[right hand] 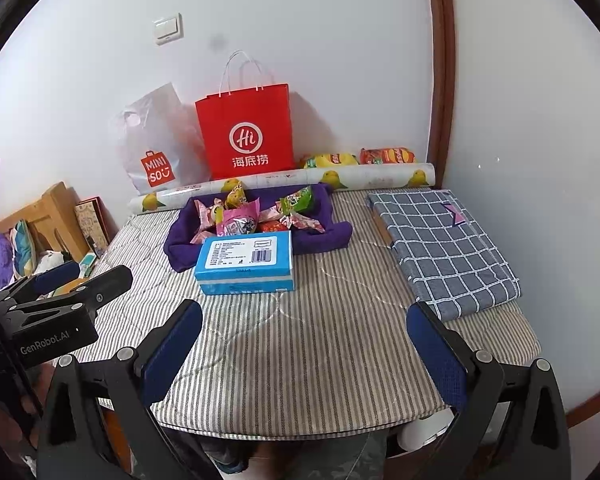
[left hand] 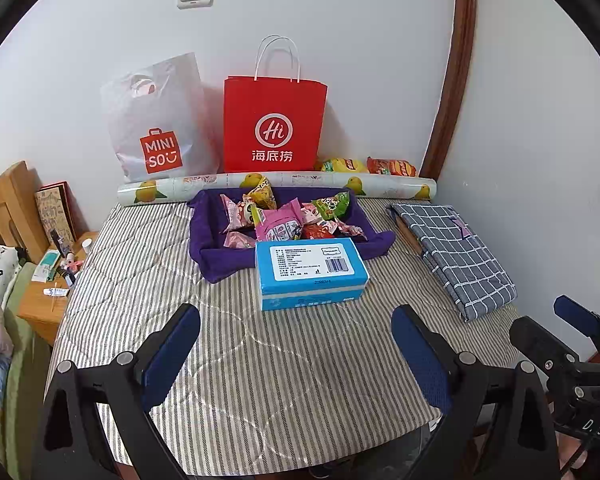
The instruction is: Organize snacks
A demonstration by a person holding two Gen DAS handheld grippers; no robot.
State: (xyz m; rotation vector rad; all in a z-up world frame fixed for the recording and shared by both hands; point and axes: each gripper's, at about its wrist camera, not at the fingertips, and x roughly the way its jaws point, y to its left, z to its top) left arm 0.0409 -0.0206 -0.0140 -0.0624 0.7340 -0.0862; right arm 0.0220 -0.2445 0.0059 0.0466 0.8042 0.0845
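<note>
A striped quilted table cover [left hand: 260,360] filled most of both views, pushed into the corner of the room so the wall backed everything stacked at its far edge. There a red paper bag [left hand: 274,124] and a white plastic shopping bag [left hand: 160,128] leaned upright against the wall, held from sliding by a long roll of lemon-printed paper [left hand: 276,188] lying across in front of them. A folded checked cloth [left hand: 456,252] lay along the right side.

Near the middle sat a purple cloth-lined tray [left hand: 212,256], its raised sides keeping a loose heap of small snack packets [left hand: 284,216] together — pink, green and red wrappers piled without order. A blue box [left hand: 312,272] rested just in front, touching the tray's near edge. Two larger chip bags [left hand: 368,165] lay apart from the rest, behind the roll.

The left gripper [left hand: 296,344] and the right gripper [right hand: 304,344] both hung over the near edge of the table, jaws wide apart and holding nothing — well short of the snacks.
</note>
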